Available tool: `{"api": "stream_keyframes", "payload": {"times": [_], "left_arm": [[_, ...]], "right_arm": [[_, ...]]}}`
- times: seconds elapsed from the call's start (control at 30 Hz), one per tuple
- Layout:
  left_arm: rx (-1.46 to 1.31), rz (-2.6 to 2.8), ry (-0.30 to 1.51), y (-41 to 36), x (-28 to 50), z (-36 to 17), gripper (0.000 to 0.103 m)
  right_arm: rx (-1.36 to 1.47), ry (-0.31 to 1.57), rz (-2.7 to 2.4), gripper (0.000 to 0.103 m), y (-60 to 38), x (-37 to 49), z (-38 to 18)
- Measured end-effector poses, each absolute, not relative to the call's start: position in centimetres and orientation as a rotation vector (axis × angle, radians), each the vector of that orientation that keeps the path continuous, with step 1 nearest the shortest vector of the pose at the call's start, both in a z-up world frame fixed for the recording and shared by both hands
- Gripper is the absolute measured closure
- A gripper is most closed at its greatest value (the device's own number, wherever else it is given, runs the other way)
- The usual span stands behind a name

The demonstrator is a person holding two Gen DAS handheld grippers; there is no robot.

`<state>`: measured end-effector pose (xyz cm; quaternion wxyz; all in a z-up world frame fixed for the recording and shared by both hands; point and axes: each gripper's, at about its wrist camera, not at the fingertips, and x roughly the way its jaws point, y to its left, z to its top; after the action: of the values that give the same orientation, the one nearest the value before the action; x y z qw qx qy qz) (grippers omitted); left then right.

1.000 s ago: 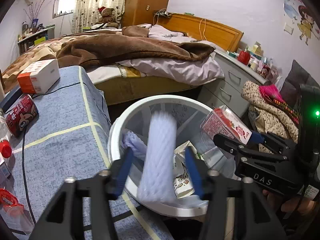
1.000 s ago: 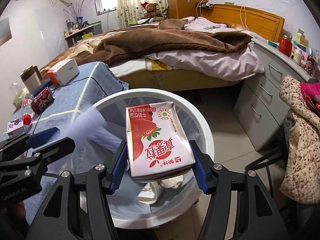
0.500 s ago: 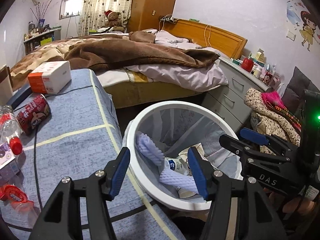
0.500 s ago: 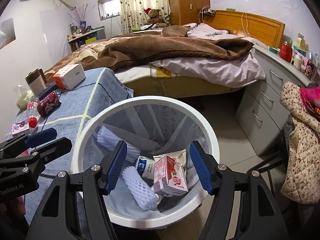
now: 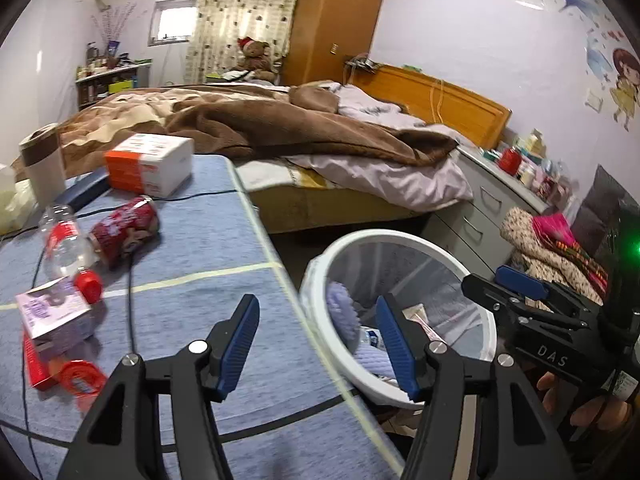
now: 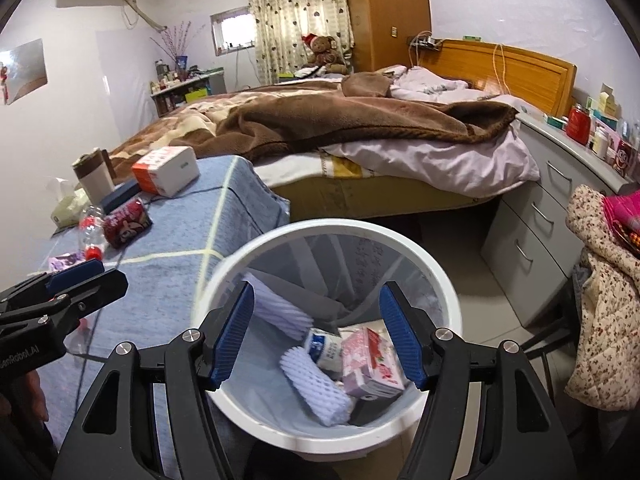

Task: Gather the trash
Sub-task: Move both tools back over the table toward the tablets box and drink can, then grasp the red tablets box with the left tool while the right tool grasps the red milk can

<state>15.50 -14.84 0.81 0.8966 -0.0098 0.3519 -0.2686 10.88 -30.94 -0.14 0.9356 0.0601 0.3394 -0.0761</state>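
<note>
blue table [image 5: 208, 264], red can [image 5: 124, 229], bottle [image 5: 64, 240], box [image 5: 150, 164]

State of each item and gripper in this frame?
Left gripper: open, empty.
Right gripper: open, empty.
Bin: upright, part-filled.
Milk carton: in bin.
Foam sleeve: in bin.
Red can: lying on table.
Bottle: lying, capped.

The far half of the white bin [image 5: 404, 240] sits behind the right tongs [image 5: 516, 288] in the left wrist view, and its near rim passes behind a blue pad at 6 o'clock. On the tabletop [image 5: 200, 248], the red item [image 5: 78, 378] at 8 o'clock is smeared with blur. The small bottle [image 6: 322, 346] in the bin carries print too small to read. The person's hand [image 5: 588, 404] is cut off at 4 o'clock.
</note>
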Motion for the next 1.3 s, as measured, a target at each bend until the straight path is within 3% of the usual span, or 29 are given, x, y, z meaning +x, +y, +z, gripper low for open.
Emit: {"api": "stream_keyframes", "payload": {"times": [0.7,1.3], "left_arm": [[-0.122,-0.282,0.722,0.2,17.0,0.4,0.026],[-0.175,-0.156,0.830,7.1,19.4,-4.3,0.025]], "right_arm": [[0.118,0.733,0.057,0.036,-22.9,16.0,-1.3],[0.172,0.829,0.162,0.036,-16.2,24.2,-3.1]]}}
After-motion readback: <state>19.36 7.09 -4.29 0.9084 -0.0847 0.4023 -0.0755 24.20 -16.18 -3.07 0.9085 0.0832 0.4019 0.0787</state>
